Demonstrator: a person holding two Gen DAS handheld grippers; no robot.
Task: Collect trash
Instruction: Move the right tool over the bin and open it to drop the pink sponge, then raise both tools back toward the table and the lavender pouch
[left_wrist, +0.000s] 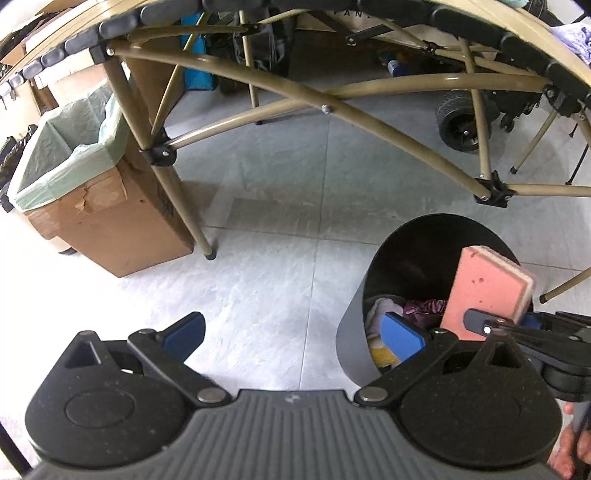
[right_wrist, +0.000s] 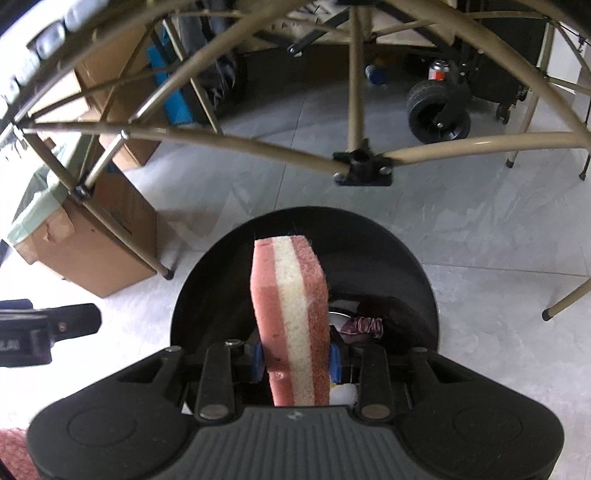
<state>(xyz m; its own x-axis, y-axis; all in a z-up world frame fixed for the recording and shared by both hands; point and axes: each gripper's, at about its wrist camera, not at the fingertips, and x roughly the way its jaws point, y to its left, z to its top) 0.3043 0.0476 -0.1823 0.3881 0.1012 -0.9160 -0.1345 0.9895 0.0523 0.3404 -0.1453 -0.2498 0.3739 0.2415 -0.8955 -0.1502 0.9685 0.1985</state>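
While the right gripper (right_wrist: 295, 360) is clamped on the pink sponge (right_wrist: 290, 317) above the black bin (right_wrist: 417, 273), already holding scraps, the drop remains, and the left gripper (left_wrist: 293, 332) hangs apart, empty.

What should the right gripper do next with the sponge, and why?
Probably open the jaws and let the sponge drop. The right gripper is clamped on its lower end, and the sponge stands directly over the open mouth of the black bin, which already holds other trash. The left gripper is open, empty and off to the side, so nothing seems to block the fall.
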